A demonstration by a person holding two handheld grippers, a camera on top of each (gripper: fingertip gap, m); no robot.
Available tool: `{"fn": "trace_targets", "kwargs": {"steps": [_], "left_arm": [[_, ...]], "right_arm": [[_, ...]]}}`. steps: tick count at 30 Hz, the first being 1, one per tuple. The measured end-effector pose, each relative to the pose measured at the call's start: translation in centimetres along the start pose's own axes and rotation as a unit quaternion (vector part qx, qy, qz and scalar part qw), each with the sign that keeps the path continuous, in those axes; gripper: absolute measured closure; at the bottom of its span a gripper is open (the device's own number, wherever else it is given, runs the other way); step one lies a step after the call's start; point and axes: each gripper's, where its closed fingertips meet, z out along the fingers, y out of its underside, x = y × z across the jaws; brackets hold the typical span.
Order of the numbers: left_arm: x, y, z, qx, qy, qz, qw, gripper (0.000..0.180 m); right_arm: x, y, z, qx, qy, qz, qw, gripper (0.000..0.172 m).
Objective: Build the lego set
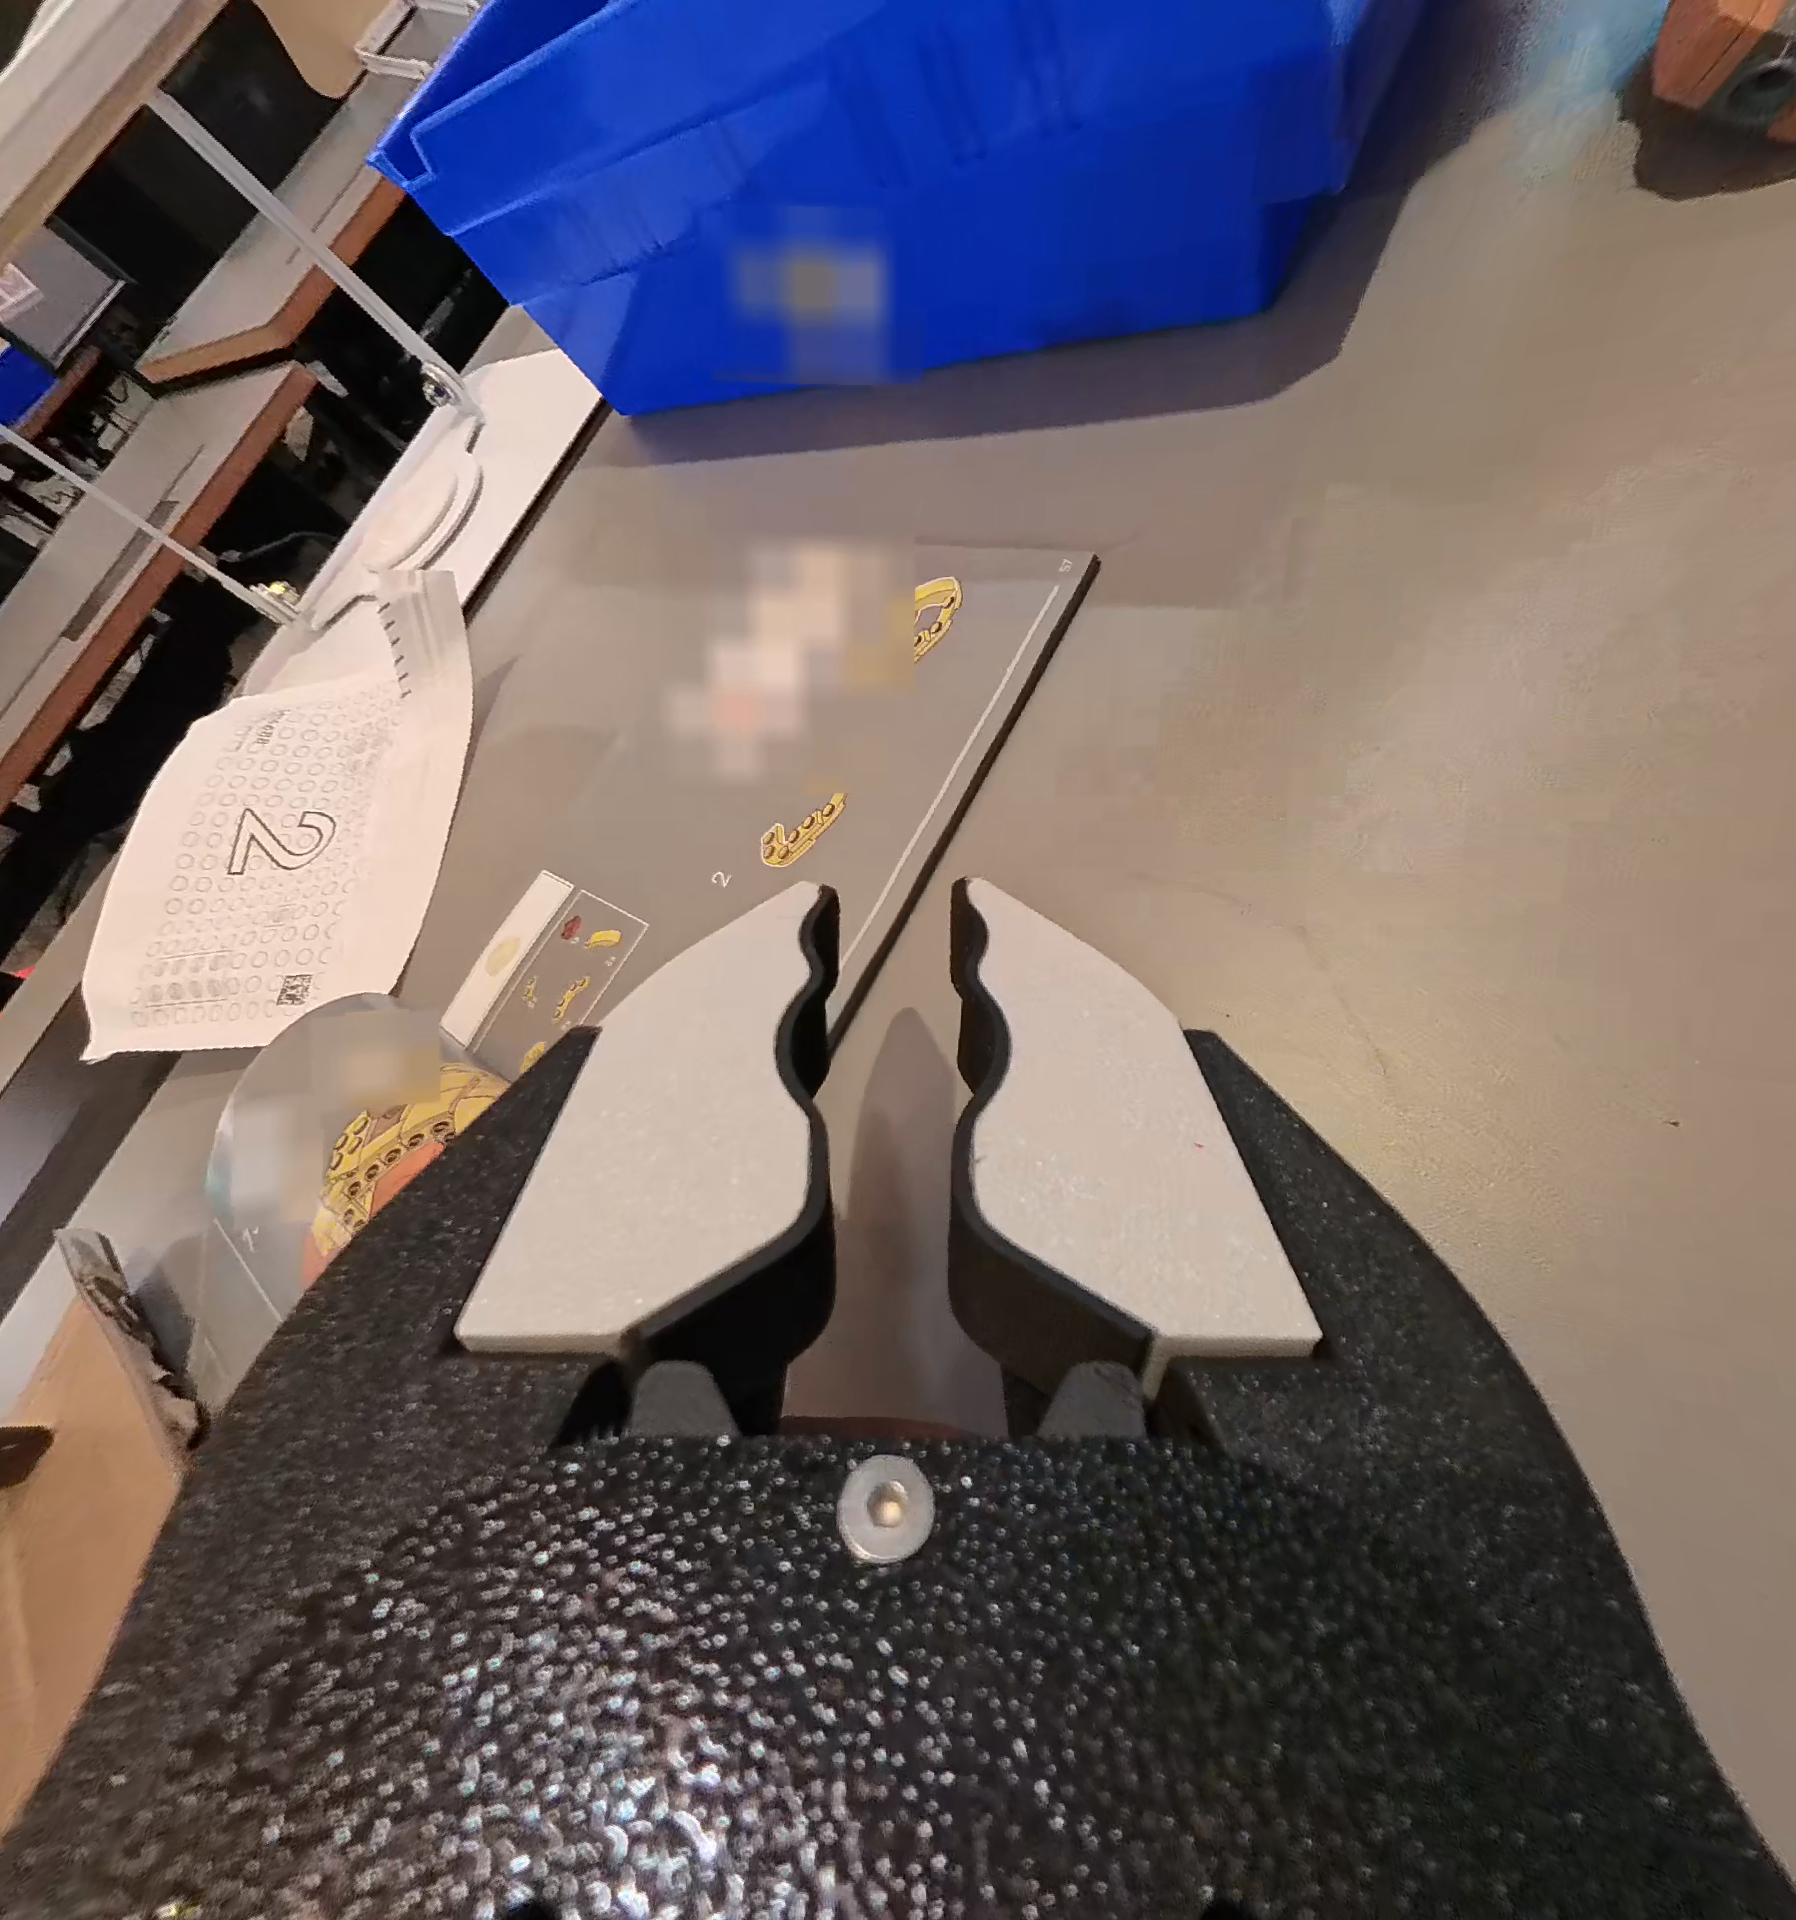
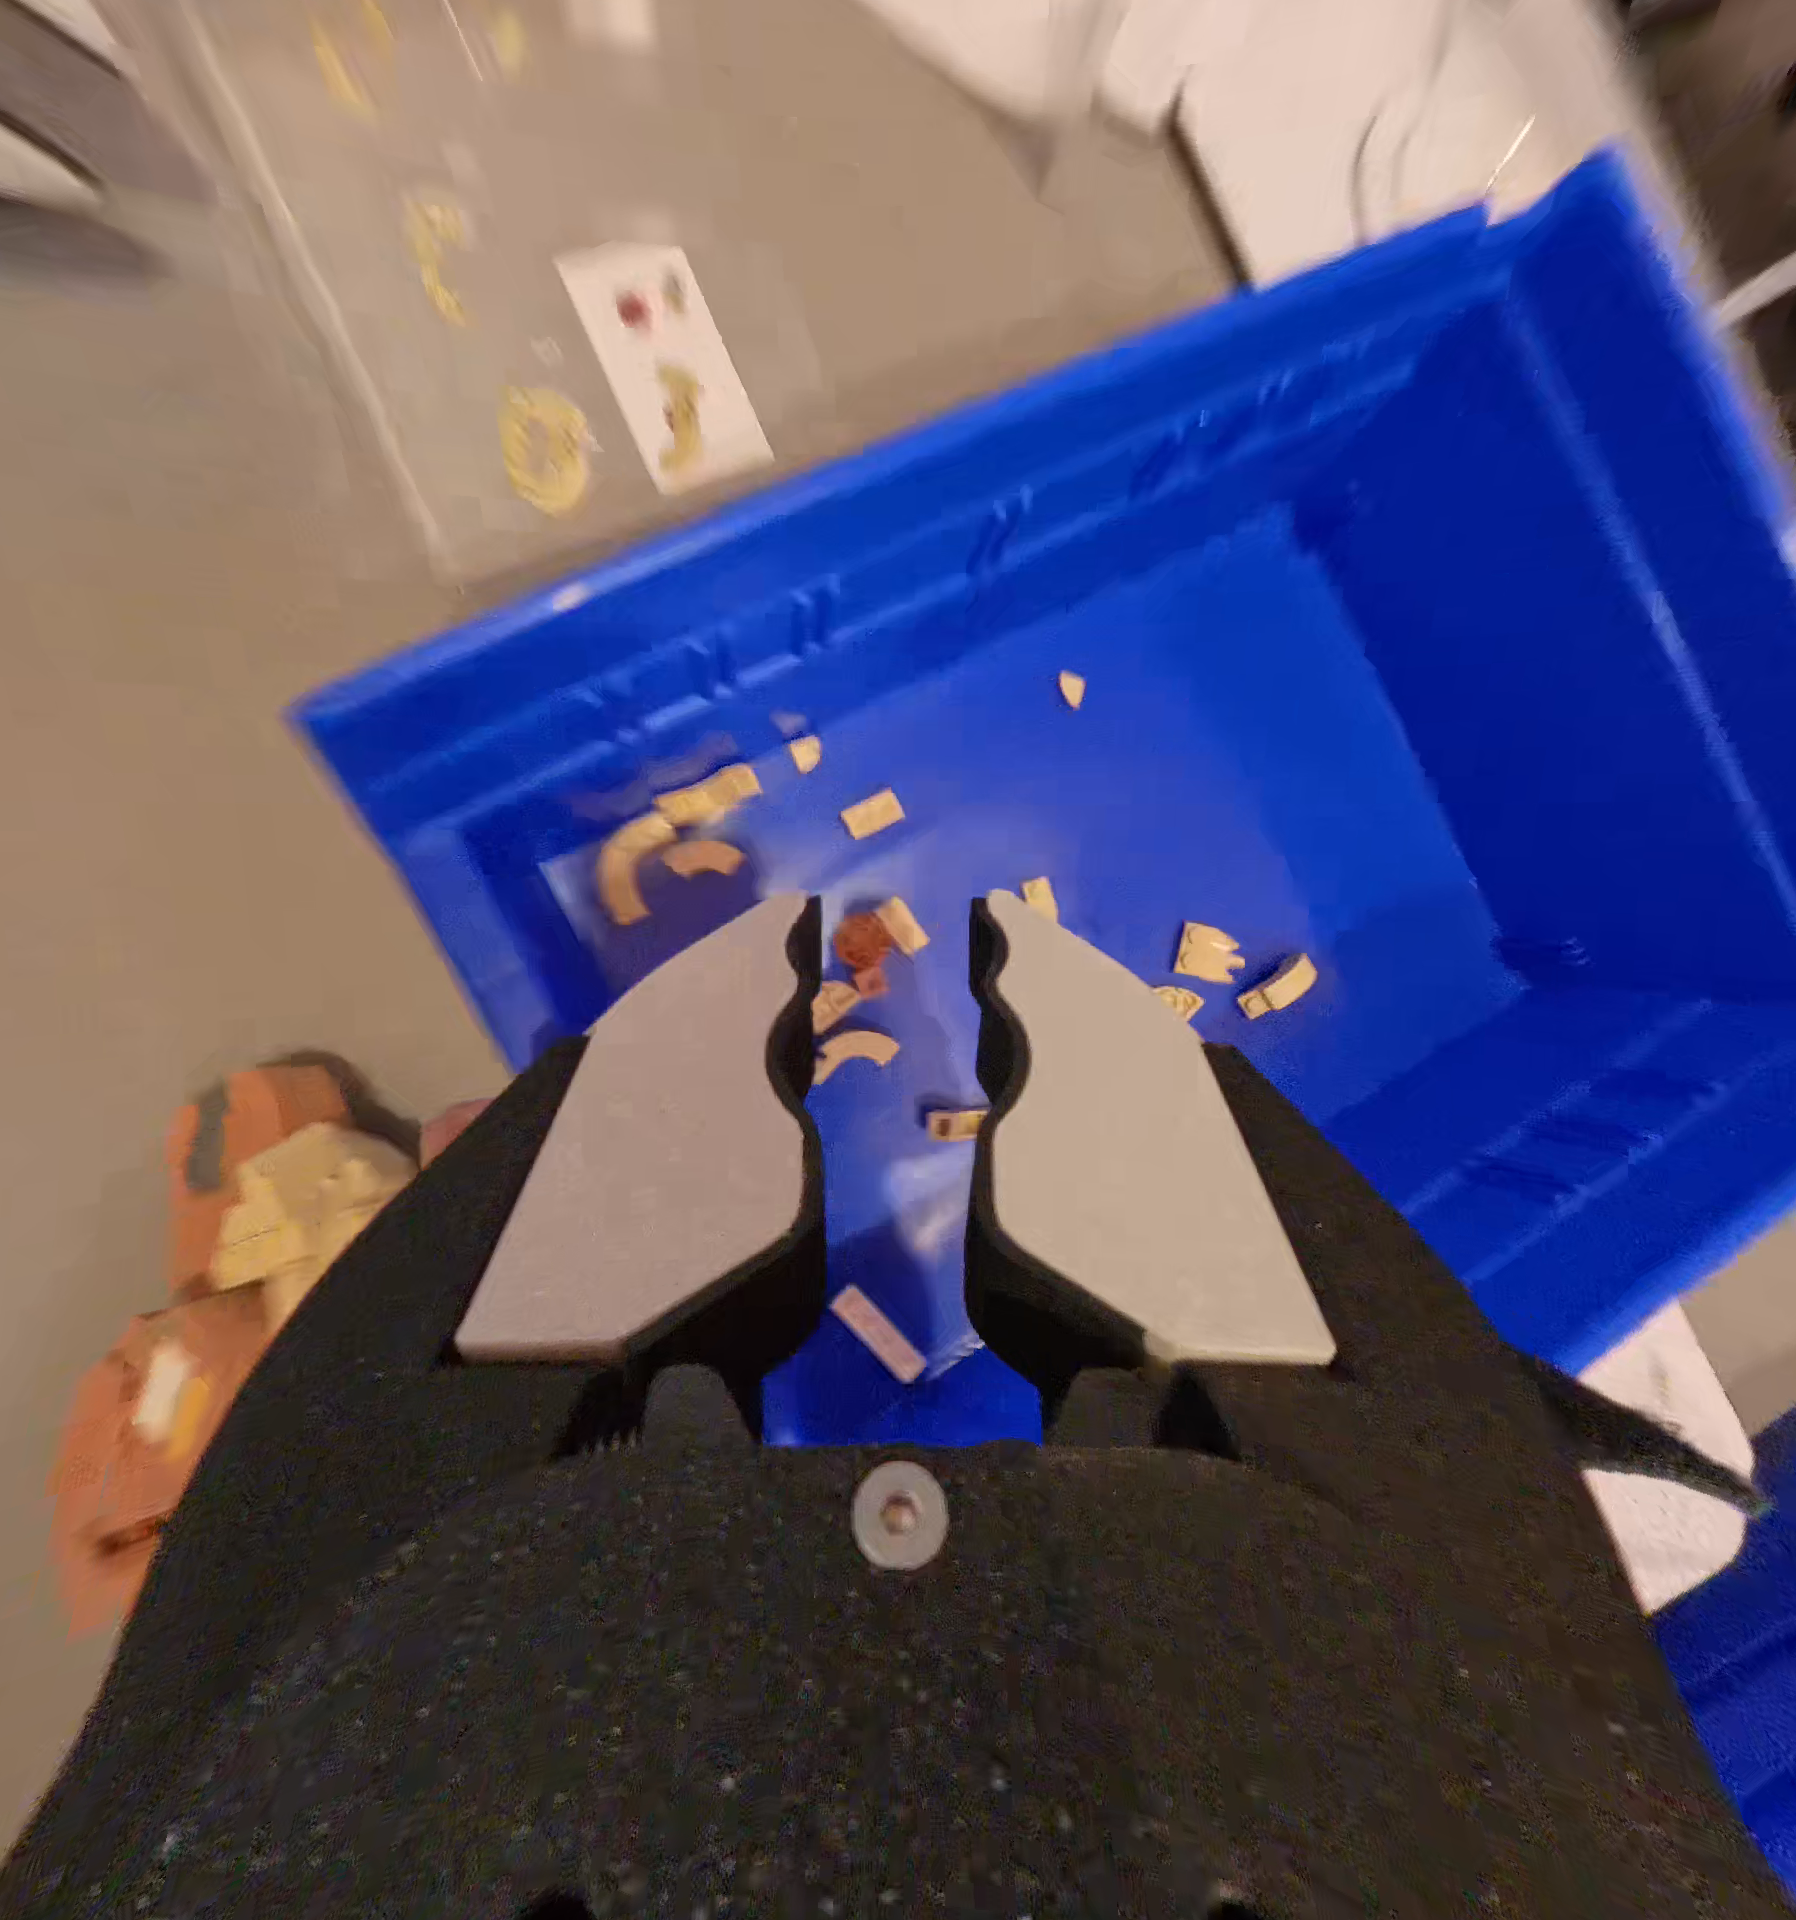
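My left gripper [image 1: 894, 899] is open and empty, low over the grey table. Its left fingertip [image 1: 811, 914] overlaps the right edge of a dark instruction booklet [image 1: 728, 748] that lies flat. My right gripper [image 2: 899, 914] hangs above the open blue bin [image 2: 1600, 727], jaws partly apart, with nothing pressed between the pads. Several small tan pieces [image 2: 873, 812] lie scattered on the bin floor. A small red-brown round piece [image 2: 861, 940] lies below the gap, close to the left fingertip. The right wrist view is blurred.
The blue bin [image 1: 873, 156] stands beyond the booklet. A white printed paper bag [image 1: 270, 852] and a clear round item [image 1: 322, 1101] lie left of it. An orange and tan brick model [image 2: 250, 1195] sits on the table left of the bin. The booklet [image 2: 561, 312] lies beyond. Spacing between my two grippers at the tips: around 25 centimetres. To reach the small red-brown round piece [image 2: 861, 940] in a straight line is about 9 centimetres for my right fingers, about 25 centimetres for my left.
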Motion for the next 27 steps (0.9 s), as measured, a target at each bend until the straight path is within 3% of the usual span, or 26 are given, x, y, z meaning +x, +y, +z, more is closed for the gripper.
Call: {"fn": "trace_targets", "kwargs": {"steps": [7, 12, 14, 19, 22, 27], "left_arm": [[-0.2, 0.2, 0.0, -0.001, 0.0, 0.007, 1.0, 0.161], [-0.3, 0.4, -0.1, -0.001, 0.003, 0.007, 1.0, 0.161], [-0.2, 0.4, -0.2, -0.001, 0.004, 0.006, 1.0, 0.161], [-0.2, 0.5, -0.3, -0.001, 0.005, 0.008, 1.0, 0.161], [-0.1, 0.5, -0.4, -0.002, 0.006, 0.006, 1.0, 0.161], [-0.1, 0.6, -0.4, -0.005, 0.005, 0.005, 1.0, 0.161]], "right_arm": [[3.6, 3.6, 6.9, -0.182, -0.041, 0.0, 0.982, 0.147], [4.4, 5.4, 8.6, -0.238, -0.053, 0.007, 0.97, 0.151], [4.1, 5.2, 8.7, -0.237, -0.07, 0.017, 0.969, 0.163], [3.6, 5.4, 8.3, -0.253, -0.075, 0.013, 0.964, 0.164], [2.8, 3.6, 6.1, -0.207, -0.06, 0.013, 0.976, 0.164], [-4.3, -4.0, -1.9, -0.003, -0.093, -0.035, 0.995, 0.164]]}}
